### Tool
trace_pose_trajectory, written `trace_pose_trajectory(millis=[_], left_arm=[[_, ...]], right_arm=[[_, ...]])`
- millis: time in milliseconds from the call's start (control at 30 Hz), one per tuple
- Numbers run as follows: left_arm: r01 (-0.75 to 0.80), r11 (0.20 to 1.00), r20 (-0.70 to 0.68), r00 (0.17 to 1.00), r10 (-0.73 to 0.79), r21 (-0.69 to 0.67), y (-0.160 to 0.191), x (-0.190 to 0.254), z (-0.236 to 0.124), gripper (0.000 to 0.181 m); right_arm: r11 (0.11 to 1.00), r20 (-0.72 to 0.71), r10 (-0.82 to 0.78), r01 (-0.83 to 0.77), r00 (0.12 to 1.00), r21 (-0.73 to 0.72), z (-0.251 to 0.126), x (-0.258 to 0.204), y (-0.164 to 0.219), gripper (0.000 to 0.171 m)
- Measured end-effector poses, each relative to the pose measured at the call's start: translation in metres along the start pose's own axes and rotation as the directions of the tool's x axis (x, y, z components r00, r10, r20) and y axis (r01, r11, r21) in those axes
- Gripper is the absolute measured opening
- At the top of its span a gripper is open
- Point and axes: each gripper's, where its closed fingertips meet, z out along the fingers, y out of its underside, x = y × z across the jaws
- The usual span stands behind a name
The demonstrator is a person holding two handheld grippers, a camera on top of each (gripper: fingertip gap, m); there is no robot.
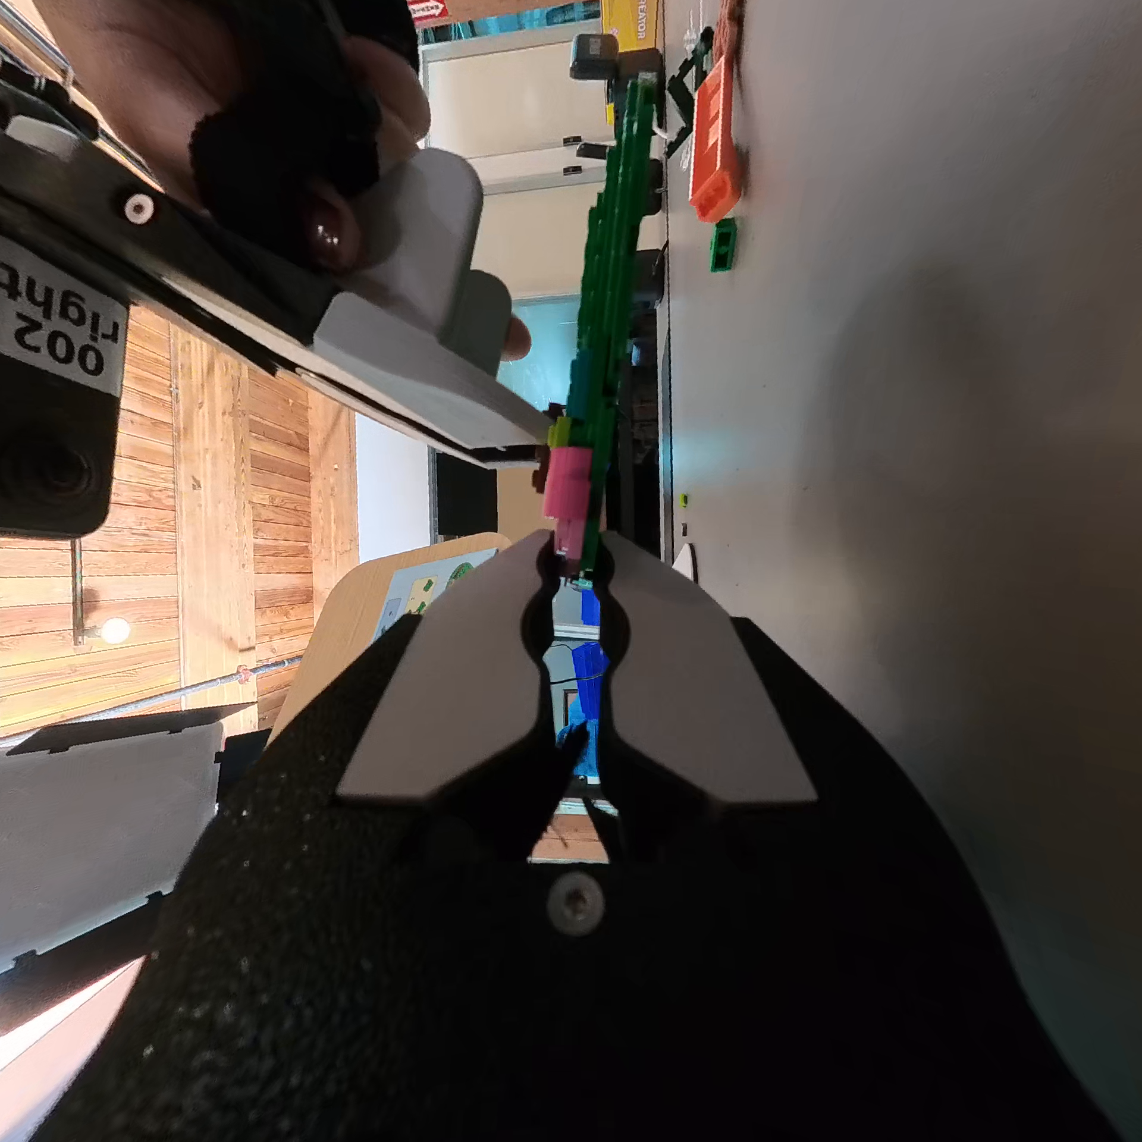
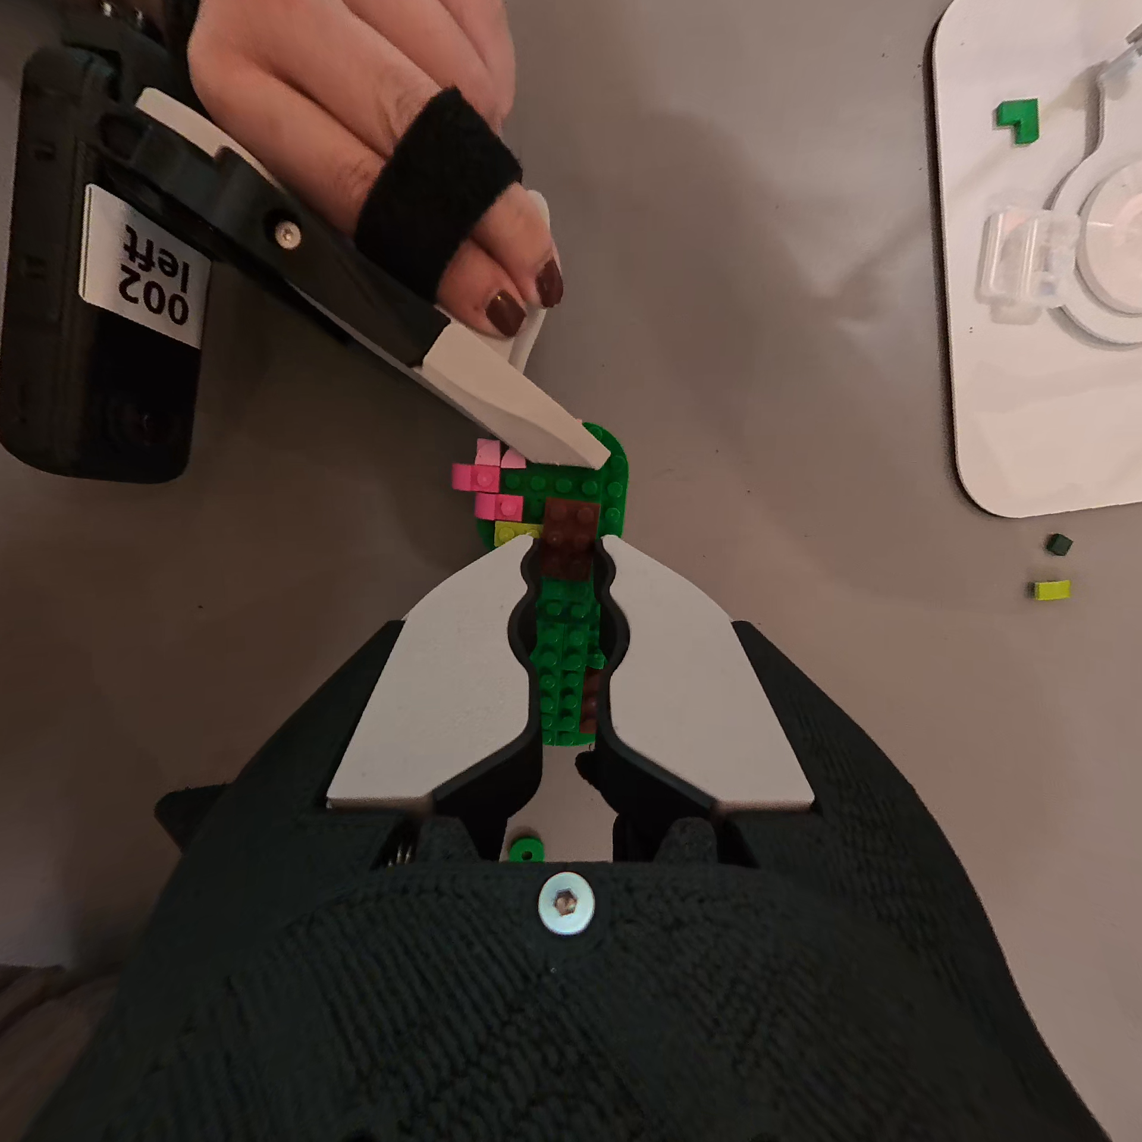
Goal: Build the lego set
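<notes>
Right wrist view, nearest first: our right tool (image 2: 565, 544) is pinching the dark brown studded brick (image 2: 568, 541), which sits on the flat green studded lego plate (image 2: 565, 673) at the centre of the view; the plate runs between its fingers toward 6 o'clock.

At 12 o'clock from the brick, our left tool (image 2: 596, 460) has its white tips over the plate's rounded end. In the left wrist view the left tool (image 1: 578, 550) is pinching that plate edge beside the pink bricks (image 1: 565, 488).

Pink bricks (image 2: 494, 482) cluster at 10 o'clock; a lime brick (image 2: 516, 531) sits just below them.

Farther, at 3 o'clock on the grey desk (image 2: 772, 309): a loose lime tile (image 2: 1050, 590) and a small dark green piece (image 2: 1058, 544). At 1 o'clock, a white tray (image 2: 1019, 432) holds a green L-shaped piece (image 2: 1018, 120).

Risks, as we judge them:
- Brown brick off the studs: it seats crooked.
- Hard pressing flexes the thin plate and the pink bricks pop off.
- The left edge grip is shallow and the plate may twist out.
</notes>
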Motion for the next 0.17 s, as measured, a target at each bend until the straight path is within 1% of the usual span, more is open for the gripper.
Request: trace_pose_trajectory(millis=[33, 167], left_arm=[[0.000, 1.000, 0.000, 1.000, 0.000, 0.000, 0.0000, -0.0001, -0.0001, 0.009], [-0.003, 1.000, 0.002, 1.000, 0.003, 0.004, -0.0006, -0.0003, -0.0004, 0.009]], right_arm=[[1.000, 0.000, -0.001, 0.001, 1.000, 0.000, -0.0001, -0.0001, -0.0001, 0.014], [1.000, -0.001, -0.014, 0.014, 1.000, -0.003, -0.0002, -0.0008, -0.0001, 0.014]])
